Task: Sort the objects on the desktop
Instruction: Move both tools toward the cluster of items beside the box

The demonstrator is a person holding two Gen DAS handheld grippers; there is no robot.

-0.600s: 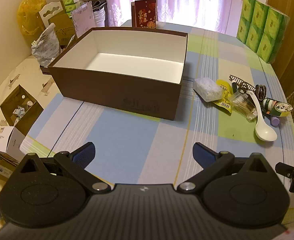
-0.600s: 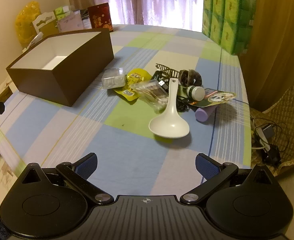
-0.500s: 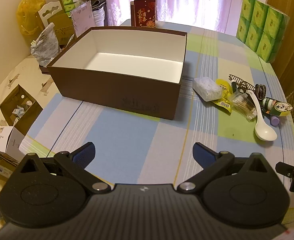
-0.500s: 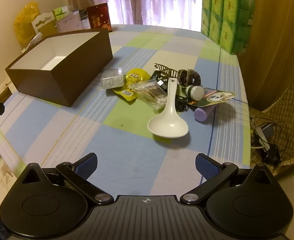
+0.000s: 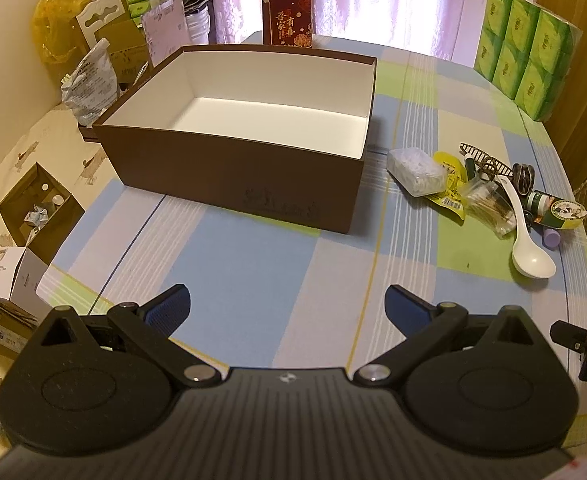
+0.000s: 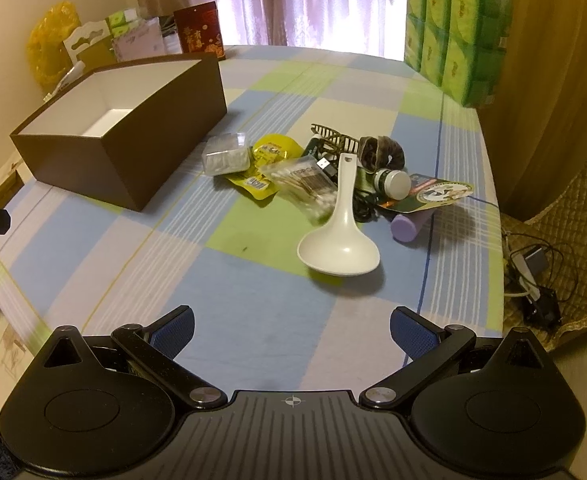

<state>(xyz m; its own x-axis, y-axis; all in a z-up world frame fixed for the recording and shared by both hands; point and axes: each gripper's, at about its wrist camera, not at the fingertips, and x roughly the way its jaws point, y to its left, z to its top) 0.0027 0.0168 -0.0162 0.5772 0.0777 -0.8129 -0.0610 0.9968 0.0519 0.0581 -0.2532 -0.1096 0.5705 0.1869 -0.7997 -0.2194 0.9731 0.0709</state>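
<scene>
Brown box [image 5: 229, 168], white spoon [image 6: 339, 240], blue-green checked tablecloth [image 6: 221, 280], perhaps lilac tube [image 6: 409, 226]

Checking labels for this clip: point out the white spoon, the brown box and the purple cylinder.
white spoon [image 6: 339, 250], right wrist view, on the bowl.
brown box [image 5: 229, 176], left wrist view, on the near outer wall.
purple cylinder [image 6: 407, 227], right wrist view, on its side near the end facing the camera.

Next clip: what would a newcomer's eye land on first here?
The big brown box with its bare white inside sits open on the checked tablecloth. To its right lies a heap of small items, the white spoon nearest the right gripper. Both it and the left gripper hover open, holding nothing.
</scene>
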